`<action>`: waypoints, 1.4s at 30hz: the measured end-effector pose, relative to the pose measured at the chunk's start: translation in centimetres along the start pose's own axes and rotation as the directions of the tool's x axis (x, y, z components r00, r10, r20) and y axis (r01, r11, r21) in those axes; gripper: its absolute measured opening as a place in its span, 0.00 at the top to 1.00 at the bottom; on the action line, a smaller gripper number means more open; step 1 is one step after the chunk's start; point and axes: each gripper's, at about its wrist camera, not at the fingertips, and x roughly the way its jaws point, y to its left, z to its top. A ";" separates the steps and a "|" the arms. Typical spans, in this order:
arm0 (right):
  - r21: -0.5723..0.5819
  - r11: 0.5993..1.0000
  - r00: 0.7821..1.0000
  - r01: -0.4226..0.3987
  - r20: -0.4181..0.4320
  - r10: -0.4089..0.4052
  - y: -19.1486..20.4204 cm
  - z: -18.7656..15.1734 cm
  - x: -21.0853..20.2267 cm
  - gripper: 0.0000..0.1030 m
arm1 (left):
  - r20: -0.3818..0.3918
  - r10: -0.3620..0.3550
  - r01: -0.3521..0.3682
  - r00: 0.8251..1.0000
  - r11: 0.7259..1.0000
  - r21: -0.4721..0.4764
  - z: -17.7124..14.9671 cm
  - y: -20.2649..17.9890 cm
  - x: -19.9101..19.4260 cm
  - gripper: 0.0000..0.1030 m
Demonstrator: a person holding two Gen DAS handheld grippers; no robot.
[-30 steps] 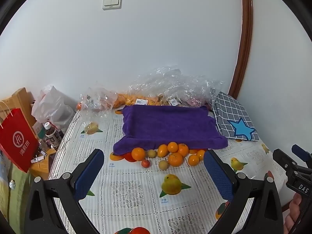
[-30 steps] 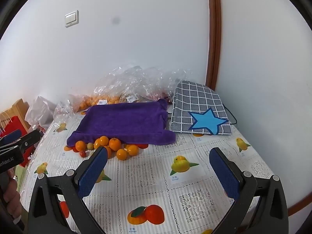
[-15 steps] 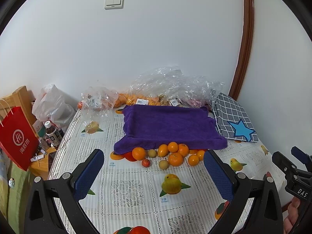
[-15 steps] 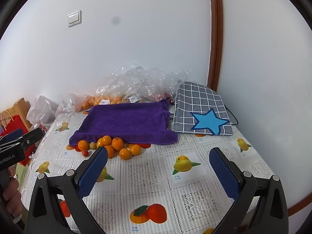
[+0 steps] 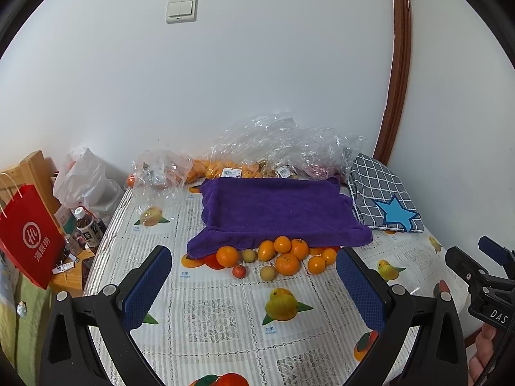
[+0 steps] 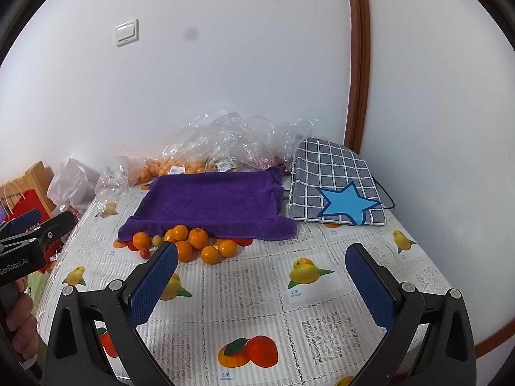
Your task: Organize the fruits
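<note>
Several loose oranges (image 5: 287, 263) (image 6: 198, 238), small yellow-green fruits (image 5: 267, 272) and a small red fruit (image 5: 239, 270) (image 6: 145, 252) lie on the fruit-print tablecloth (image 5: 209, 315) (image 6: 257, 292), at the front edge of a purple towel (image 5: 273, 209) (image 6: 215, 199). My left gripper (image 5: 254, 276) is open and empty, above the cloth in front of the fruit. My right gripper (image 6: 262, 273) is open and empty, to the right of the pile. Each gripper shows at the edge of the other's view.
Clear plastic bags (image 5: 283, 148) (image 6: 231, 141) holding more oranges lie against the wall behind the towel. A grey checked cushion with a blue star (image 5: 383, 202) (image 6: 334, 189) sits at the right. A red paper bag (image 5: 29, 251), bottles (image 5: 87, 228) and a white bag (image 5: 87, 180) stand left of the table.
Both grippers have moved slightly forward and up; the fruit and towel sit a little lower and nearer in both views. Nothing was grasped.
</note>
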 end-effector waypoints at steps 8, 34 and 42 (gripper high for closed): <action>-0.002 1.000 1.000 -0.002 0.001 0.002 0.1 0.0 -0.2 0.00 | -0.001 -0.002 0.002 1.000 1.000 -0.005 0.0 0.0 0.0 0.00; -0.006 1.000 1.000 -0.011 -0.008 0.011 0.4 -0.4 0.0 0.00 | 0.002 -0.003 0.003 1.000 1.000 -0.005 -0.1 0.0 -0.2 0.00; -0.006 1.000 1.000 -0.010 -0.008 0.010 0.5 -0.4 0.1 0.00 | -0.001 -0.001 0.001 1.000 1.000 -0.014 0.0 -0.2 -0.3 0.00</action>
